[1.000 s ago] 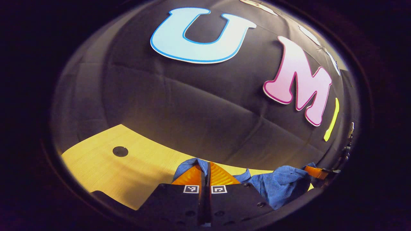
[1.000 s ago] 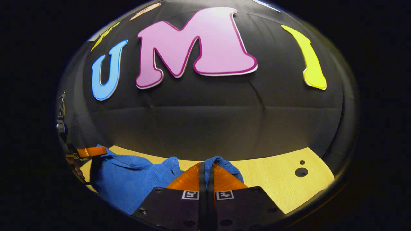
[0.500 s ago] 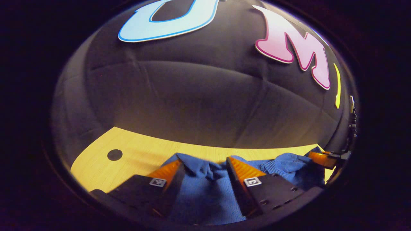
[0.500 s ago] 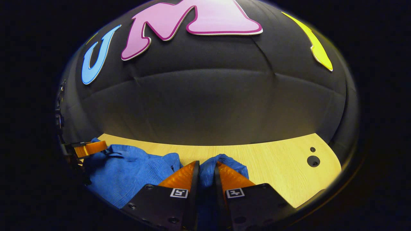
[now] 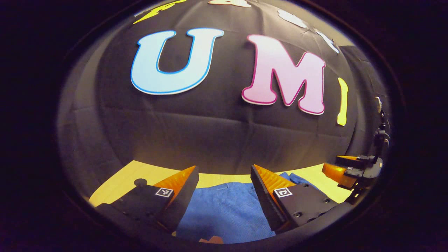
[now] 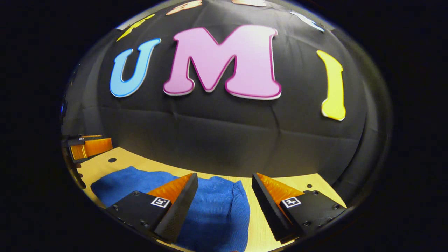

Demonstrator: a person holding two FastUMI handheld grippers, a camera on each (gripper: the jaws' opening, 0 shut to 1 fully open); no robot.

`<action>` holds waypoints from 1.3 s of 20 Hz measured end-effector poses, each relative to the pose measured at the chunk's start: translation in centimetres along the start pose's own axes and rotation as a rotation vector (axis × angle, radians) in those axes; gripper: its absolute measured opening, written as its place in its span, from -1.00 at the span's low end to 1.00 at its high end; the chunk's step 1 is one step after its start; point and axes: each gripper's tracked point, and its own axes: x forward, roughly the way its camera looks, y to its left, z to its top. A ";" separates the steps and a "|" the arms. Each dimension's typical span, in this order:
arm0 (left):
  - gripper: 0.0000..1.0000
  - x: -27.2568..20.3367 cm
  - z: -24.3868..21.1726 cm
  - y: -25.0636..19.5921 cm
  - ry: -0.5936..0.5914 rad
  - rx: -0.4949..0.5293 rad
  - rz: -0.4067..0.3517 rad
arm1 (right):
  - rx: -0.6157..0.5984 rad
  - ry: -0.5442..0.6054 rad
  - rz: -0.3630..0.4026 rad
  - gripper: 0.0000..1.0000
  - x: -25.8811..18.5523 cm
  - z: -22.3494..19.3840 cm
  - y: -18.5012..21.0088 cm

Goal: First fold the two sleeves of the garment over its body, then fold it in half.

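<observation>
Above garment (image 5: 224,210), both claws (image 5: 224,175) (image 6: 224,182) spread

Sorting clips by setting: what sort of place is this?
Likely a staged recording booth, not a home: a black cloth wall backs a pale wooden table holding a blue garment.

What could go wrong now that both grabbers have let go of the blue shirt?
Both the left gripper and the right gripper are open above the blue garment, so nothing holds it. Its top layer looks a bit bumpy near the far edge, so the fold might loosen or sit crooked. A finger hangs close over the cloth and could snag it and drag the fold open on the wooden table.
</observation>
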 end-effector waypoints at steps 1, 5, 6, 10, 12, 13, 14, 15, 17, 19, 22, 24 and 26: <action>0.74 -2.1 1.5 -0.2 -0.044 0.016 -0.003 | 0.008 -0.031 -0.003 0.97 -1.7 1.0 0.4; 0.66 -11.7 7.6 -1.7 -0.240 0.047 -0.037 | 0.048 -0.129 -0.035 0.95 -9.4 5.6 1.2; 0.66 -13.9 8.9 -2.1 -0.264 0.042 -0.046 | 0.065 -0.134 -0.037 0.94 -11.1 6.6 1.8; 0.67 -22.2 12.9 -3.1 -0.332 0.039 -0.082 | 0.074 -0.161 -0.051 0.94 -17.9 10.9 2.8; 0.67 -25.8 14.6 -3.2 -0.352 0.046 -0.080 | 0.067 -0.177 -0.081 0.94 -21.0 12.8 2.7; 0.67 -27.9 15.1 -3.7 -0.354 0.037 -0.092 | 0.071 -0.189 -0.079 0.94 -22.5 13.8 3.3; 0.67 -30.0 15.4 -4.1 -0.350 0.017 -0.099 | 0.070 -0.201 -0.074 0.94 -23.8 14.9 3.8; 0.67 -31.9 15.7 -4.3 -0.344 -0.005 -0.101 | 0.063 -0.214 -0.073 0.94 -25.3 15.7 4.2; 0.67 -35.5 16.1 -4.9 -0.356 -0.023 -0.108 | 0.021 -0.239 -0.055 0.93 -28.4 17.3 5.3; 0.67 -38.8 16.1 -5.0 -0.378 -0.018 -0.119 | -0.020 -0.257 -0.030 0.94 -31.9 17.9 6.5; 0.63 -42.4 13.0 -6.0 -0.318 -0.037 -0.136 | -0.063 -0.283 -0.024 0.92 -37.1 18.0 7.3; 0.63 -44.5 11.2 -5.7 -0.257 -0.031 -0.105 | -0.094 -0.314 -0.039 0.89 -40.2 18.4 7.2; 0.63 -46.5 10.5 -5.3 -0.243 0.017 -0.074 | -0.059 -0.332 -0.026 0.92 -42.7 18.4 7.6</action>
